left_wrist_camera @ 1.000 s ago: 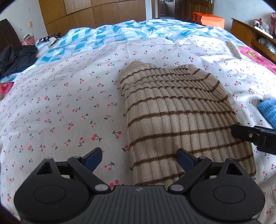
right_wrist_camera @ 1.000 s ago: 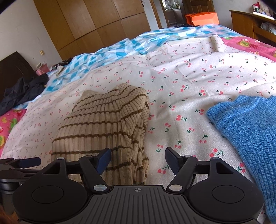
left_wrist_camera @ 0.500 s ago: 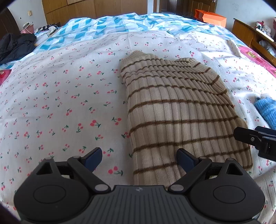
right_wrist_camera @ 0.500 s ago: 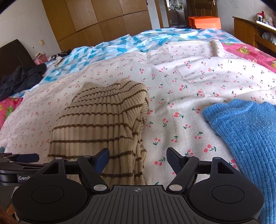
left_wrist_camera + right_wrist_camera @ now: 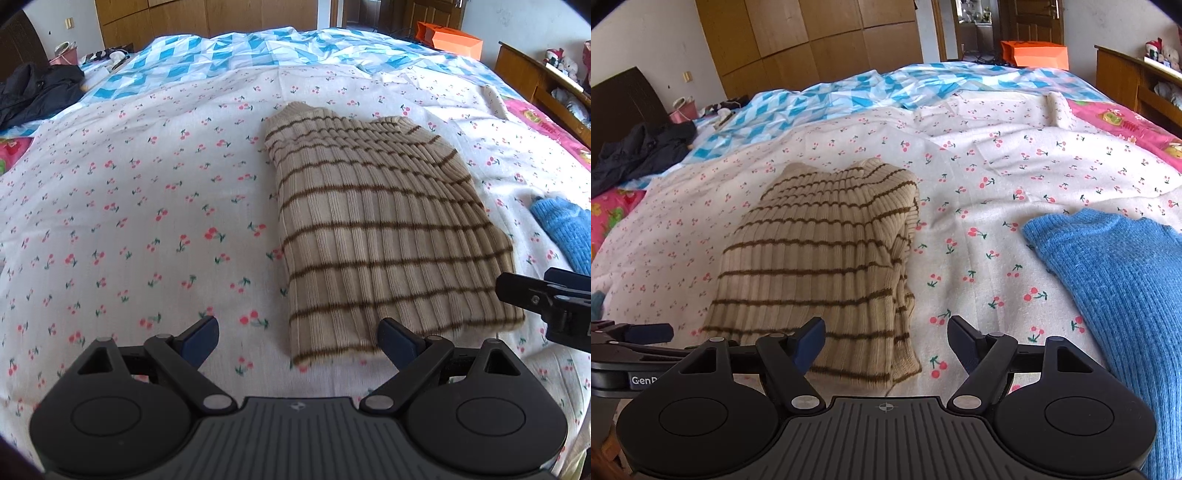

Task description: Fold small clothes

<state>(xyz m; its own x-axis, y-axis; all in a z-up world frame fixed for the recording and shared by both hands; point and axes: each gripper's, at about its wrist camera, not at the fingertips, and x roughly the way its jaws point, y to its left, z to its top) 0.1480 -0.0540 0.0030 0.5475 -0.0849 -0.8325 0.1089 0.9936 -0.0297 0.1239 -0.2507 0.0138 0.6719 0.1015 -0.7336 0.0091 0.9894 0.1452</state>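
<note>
Sweater: beige sweater (image 5: pixel 380 236) with brown stripes, folded into a rectangle, flat on the bed (image 5: pixel 129 206), near its front edge.
Left gripper (image 5: pixel 299 338): fingers apart, empty, above the sweater's near left corner, not touching it.
Right gripper (image 5: pixel 886 341): fingers apart, empty, above the sweater's near right corner.
Blue sweater (image 5: pixel 1123 295): flat on the bed, right of the striped one, apart from it.
Far left corner: dark jacket (image 5: pixel 33 92).

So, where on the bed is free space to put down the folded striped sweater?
Widest free patch: cherry-print sheet left of the striped sweater, toward the dark jacket. A narrower strip lies between the sweater and the blue knit. Crowded on the right, by the blue knit.
</note>
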